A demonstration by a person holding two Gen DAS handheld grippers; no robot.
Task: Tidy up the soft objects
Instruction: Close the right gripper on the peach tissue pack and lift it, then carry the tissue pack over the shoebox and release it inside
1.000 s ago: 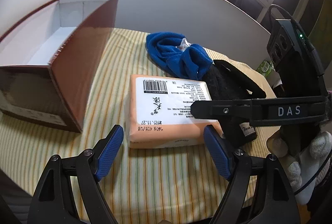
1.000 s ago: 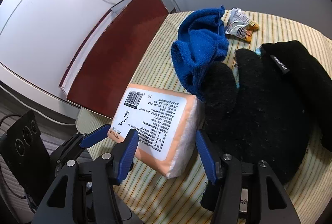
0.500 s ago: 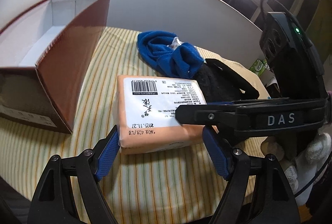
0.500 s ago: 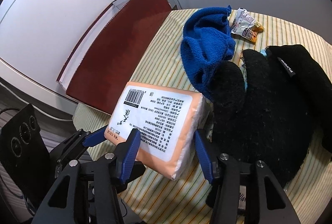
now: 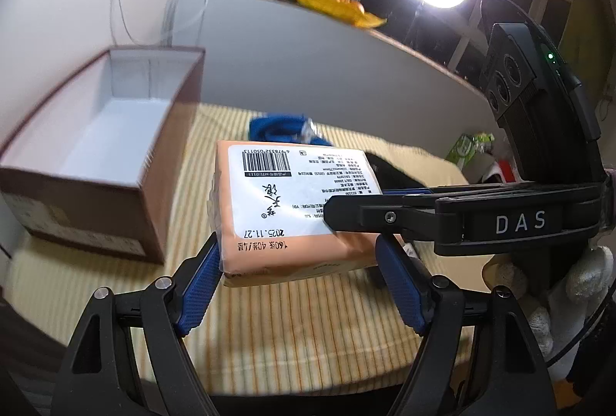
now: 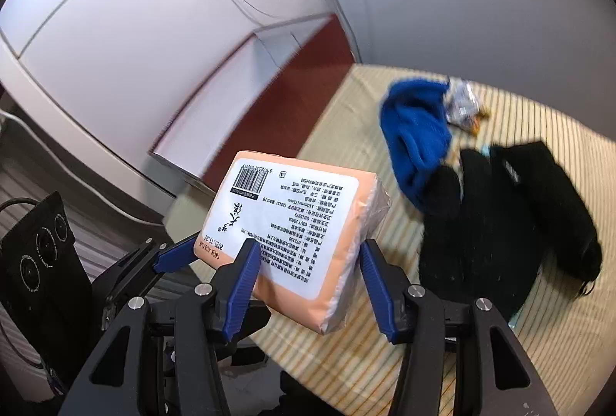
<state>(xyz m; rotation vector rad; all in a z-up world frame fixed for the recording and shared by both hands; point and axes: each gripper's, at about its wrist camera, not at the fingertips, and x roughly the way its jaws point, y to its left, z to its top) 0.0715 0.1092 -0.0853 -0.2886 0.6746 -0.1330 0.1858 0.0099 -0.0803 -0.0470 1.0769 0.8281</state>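
A soft, peach-coloured plastic-wrapped tissue pack (image 5: 292, 208) with a white printed label and barcode was held off the striped yellow tablecloth (image 5: 308, 331), tilted, with both claws on it. The left gripper (image 5: 300, 285) had its ribbed blue pads (image 5: 200, 285) pressed to the pack's near end on both sides, clamped on it. The right gripper (image 6: 304, 285) likewise pinched the pack (image 6: 292, 231) across its width, the crinkled film bulging at its white side.

Left of the pack stood an open rectangular cardboard box (image 5: 154, 185), maroon outside and plain white inside, with nothing visible in it. Behind the pack lay a crumpled blue terry towel (image 6: 419, 131), a small foil snack wrapper (image 6: 462, 100) touching it, and, right of the pack, fuzzy black knit garments (image 6: 500, 223) in a heap.
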